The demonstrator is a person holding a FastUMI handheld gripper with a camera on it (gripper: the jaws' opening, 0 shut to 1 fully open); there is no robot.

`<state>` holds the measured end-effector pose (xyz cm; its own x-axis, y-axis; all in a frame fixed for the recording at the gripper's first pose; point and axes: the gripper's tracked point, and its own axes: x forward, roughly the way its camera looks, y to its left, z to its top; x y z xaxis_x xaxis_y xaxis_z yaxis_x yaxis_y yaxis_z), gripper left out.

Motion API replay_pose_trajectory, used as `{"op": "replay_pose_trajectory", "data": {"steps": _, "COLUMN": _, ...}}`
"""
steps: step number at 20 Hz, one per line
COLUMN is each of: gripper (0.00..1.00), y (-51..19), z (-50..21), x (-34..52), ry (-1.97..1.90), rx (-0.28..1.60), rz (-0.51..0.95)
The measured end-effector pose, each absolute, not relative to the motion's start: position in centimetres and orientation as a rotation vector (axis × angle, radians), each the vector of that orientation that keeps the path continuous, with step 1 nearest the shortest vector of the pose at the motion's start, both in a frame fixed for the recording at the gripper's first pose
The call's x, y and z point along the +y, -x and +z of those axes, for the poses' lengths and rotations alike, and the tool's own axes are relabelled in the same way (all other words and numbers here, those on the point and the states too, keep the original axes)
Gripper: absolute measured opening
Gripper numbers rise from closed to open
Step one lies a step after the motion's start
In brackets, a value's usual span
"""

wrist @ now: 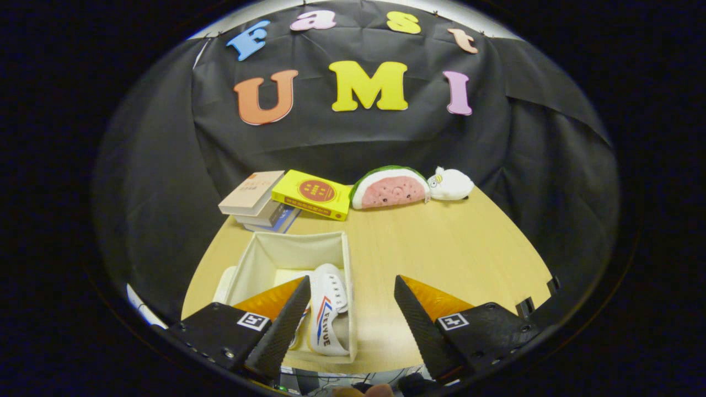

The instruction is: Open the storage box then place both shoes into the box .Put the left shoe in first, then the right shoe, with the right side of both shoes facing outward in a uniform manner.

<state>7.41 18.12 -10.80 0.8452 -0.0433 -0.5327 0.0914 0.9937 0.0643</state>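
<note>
The storage box (265, 262) sits open on the table (458, 248), at eleven o'clock from the gripper (353, 314). A white shoe (328, 311) lies inside against its right wall, just right of the left finger. The fingers stand wide apart, holding nothing.

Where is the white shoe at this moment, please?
The white shoe lies inside the open storage box, against its right wall, just ahead of the open gripper.

Evenly lit from above, fairly bright on the tabletop (441, 242), soft faint shadows, no glare. Sharp centrally; strong fisheye bending and darkening toward the rim.
</note>
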Motion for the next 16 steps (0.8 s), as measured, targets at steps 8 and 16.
{"op": "replay_pose_trajectory", "data": {"steps": 8, "gripper": 0.94, "y": -4.6, "z": -2.7, "x": 11.5, "ry": -0.098, "rx": 0.336, "rz": -0.07}}
{"op": "replay_pose_trajectory", "data": {"steps": 16, "gripper": 0.94, "y": -0.8, "z": 3.7, "x": 7.8, "ry": -0.081, "rx": 0.163, "rz": -0.052}}
